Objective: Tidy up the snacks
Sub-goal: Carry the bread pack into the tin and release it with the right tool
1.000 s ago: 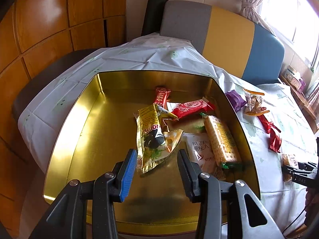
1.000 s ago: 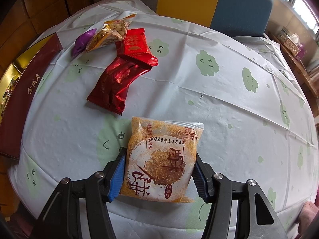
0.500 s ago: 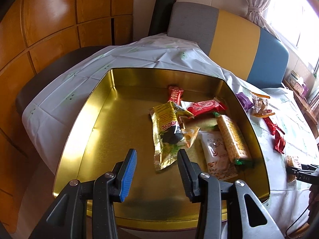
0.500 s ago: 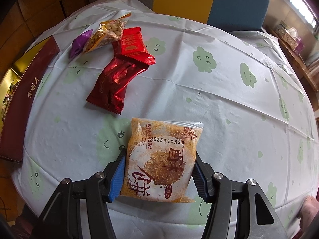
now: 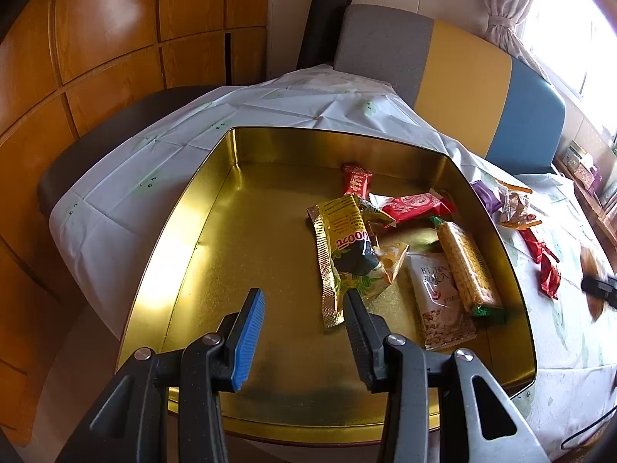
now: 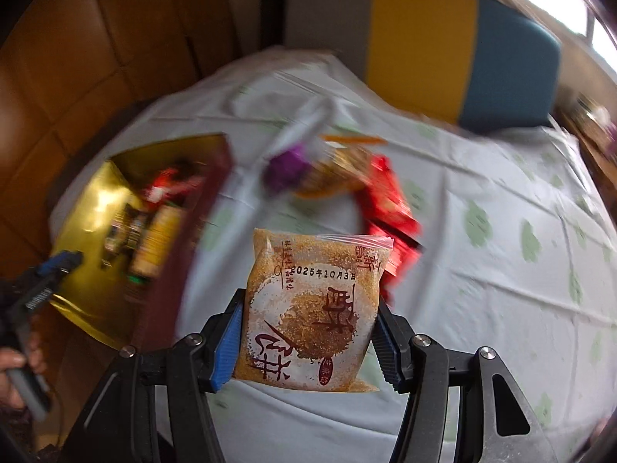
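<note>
- The right claw (image 6: 308, 341) is closed on the pastry packet (image 6: 314, 305), its two pads pressing the packet's long side edges near the lower half. The packet is off the bench (image 6: 482, 308), with the cloth blurred behind it.
- The packet looks light and flat: a thin clear wrapper around a crumbly round cake. My judgement is that it is fragile, so a hard squeeze would likely break the cake inside. The film is probably slippery too, so a side grip across the filled part seems safer than pinching the empty sealed end.
- The gold tin (image 5: 270, 254) sits at the bench's left end, seen to the left in the right wrist view (image 6: 96, 231). It already holds a yellow snack bag (image 5: 347, 254), a cracker pack (image 5: 466, 270), a white nut bag (image 5: 439, 301) and red wrapped sweets (image 5: 416, 206).
- The left claw (image 5: 304, 332) hangs over the tin's near edge, jaws apart and holding nothing.
- Left on the cloth are red packets (image 6: 389, 208), a purple sweet (image 6: 285, 166) and an orange-trimmed bag (image 6: 339, 169).
- The tin's left half is bare, so the packet could lie flat there.
</note>
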`<state>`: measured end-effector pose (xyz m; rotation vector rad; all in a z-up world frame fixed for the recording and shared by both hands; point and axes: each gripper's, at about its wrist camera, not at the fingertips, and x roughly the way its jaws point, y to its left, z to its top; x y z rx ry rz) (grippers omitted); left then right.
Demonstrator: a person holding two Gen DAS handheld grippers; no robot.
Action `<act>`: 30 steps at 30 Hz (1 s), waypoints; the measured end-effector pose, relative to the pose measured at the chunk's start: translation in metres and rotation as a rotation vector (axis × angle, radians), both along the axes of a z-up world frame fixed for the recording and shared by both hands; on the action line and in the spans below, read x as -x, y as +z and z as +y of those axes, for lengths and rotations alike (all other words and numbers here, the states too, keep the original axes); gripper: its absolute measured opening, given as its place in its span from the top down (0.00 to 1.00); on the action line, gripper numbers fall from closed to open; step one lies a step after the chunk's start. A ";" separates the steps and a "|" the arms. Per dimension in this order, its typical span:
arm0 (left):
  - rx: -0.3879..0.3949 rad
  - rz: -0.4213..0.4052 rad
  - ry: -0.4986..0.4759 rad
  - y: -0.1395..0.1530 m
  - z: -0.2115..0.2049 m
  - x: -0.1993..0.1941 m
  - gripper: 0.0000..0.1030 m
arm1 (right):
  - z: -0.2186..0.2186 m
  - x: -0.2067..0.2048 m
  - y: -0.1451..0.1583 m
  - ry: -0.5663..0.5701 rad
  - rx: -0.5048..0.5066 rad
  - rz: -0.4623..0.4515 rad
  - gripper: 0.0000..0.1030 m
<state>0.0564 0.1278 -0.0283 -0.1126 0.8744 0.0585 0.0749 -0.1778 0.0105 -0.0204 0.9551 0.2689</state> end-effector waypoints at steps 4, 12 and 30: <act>-0.001 -0.008 0.002 0.002 0.002 0.001 0.58 | 0.055 -0.018 0.014 0.115 -0.031 -0.028 0.42; 0.013 0.007 0.020 -0.002 0.011 -0.001 0.58 | 0.147 -0.060 0.000 0.223 -0.077 -0.013 0.41; 0.021 0.004 0.005 -0.002 0.009 -0.001 0.58 | 0.144 -0.061 -0.028 0.166 -0.166 0.044 0.25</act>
